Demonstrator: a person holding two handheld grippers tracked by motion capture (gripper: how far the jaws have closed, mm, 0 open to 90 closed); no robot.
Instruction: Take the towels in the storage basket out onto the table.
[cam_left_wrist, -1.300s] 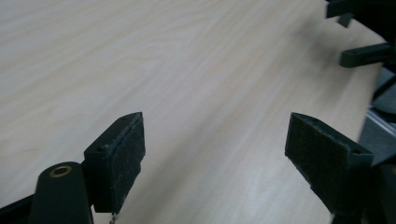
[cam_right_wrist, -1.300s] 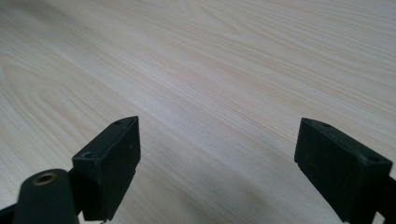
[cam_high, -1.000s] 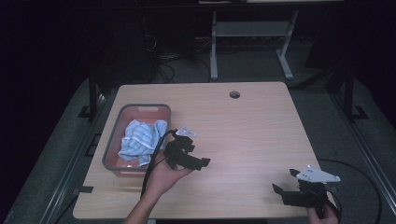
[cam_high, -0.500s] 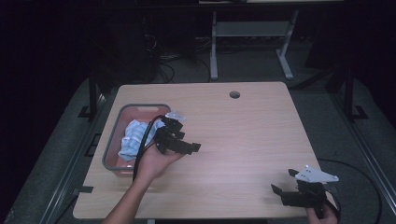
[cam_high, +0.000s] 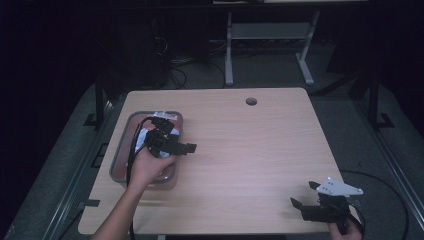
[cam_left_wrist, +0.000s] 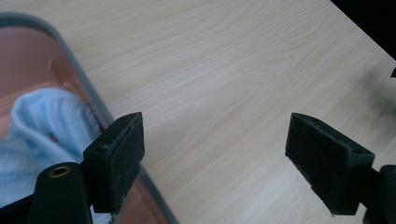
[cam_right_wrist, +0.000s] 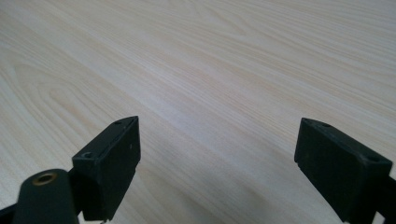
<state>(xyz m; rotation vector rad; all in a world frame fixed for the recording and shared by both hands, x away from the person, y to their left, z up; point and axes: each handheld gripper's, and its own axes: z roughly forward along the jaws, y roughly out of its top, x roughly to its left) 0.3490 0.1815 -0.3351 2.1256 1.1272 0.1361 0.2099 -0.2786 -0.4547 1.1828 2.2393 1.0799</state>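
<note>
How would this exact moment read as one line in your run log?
left hand-held gripper: open, over tray edge | cloth: light blue, in tray | right hand-held gripper: open, near table corner

Dim surroundings, soft shadows, mild blur

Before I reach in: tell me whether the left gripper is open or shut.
Open. The left gripper has its jaws wide apart with bare table between them, beside the cloth in the tray.

Cloth (cam_left_wrist: 32, 135) in tray (cam_high: 121, 150) at table (cam_high: 250, 150) left, cable hole (cam_high: 251, 101) far centre
</note>
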